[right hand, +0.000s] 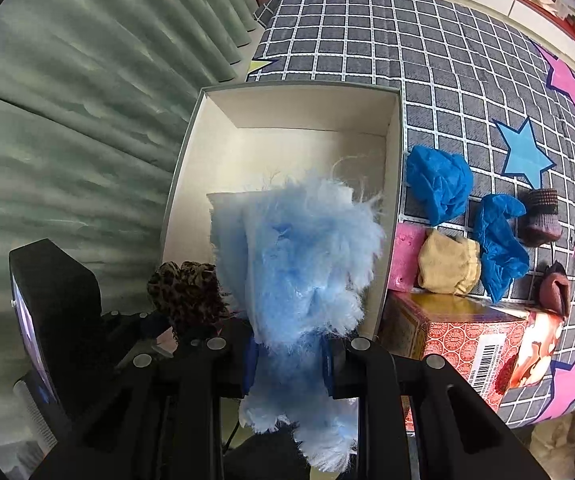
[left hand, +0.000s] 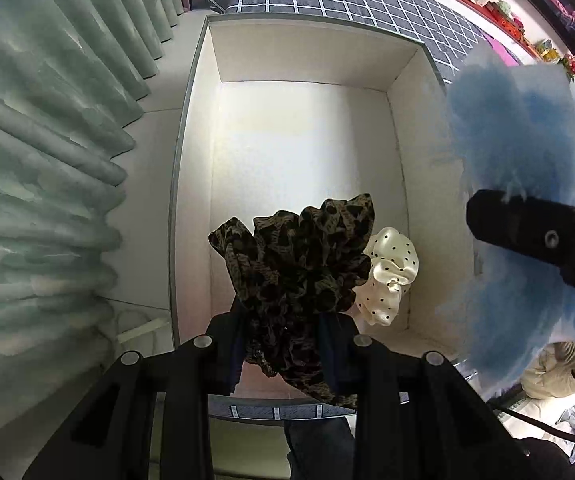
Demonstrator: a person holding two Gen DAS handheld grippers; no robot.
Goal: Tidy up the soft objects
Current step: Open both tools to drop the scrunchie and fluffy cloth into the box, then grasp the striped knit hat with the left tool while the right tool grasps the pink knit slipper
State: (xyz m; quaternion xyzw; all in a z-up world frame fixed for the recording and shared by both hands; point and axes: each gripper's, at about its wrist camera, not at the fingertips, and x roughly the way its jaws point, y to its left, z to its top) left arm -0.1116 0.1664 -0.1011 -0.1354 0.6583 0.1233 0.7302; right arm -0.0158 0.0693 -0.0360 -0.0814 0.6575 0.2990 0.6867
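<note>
My left gripper [left hand: 283, 344] is shut on a leopard-print scrunchie [left hand: 299, 264] and holds it over the near end of a white open box [left hand: 195, 152]. A cream polka-dot scrunchie [left hand: 389, 276] lies inside the box at its near right corner. My right gripper [right hand: 287, 356] is shut on a fluffy light-blue cloth [right hand: 299, 256], held above the box's near right rim [right hand: 393, 208]. That cloth [left hand: 515, 160] and the right gripper's finger [left hand: 539, 236] show at the right of the left wrist view. The leopard scrunchie [right hand: 187, 292] shows left of the blue cloth.
The box sits on a grey checked cloth with stars [right hand: 467, 60]. Right of the box lie two blue crumpled gloves [right hand: 439, 184], a beige sock [right hand: 447, 268], a pink sponge [right hand: 405, 256], dark knit pieces [right hand: 541, 216] and a red patterned carton [right hand: 463, 344]. Green curtains [left hand: 39, 160] hang on the left.
</note>
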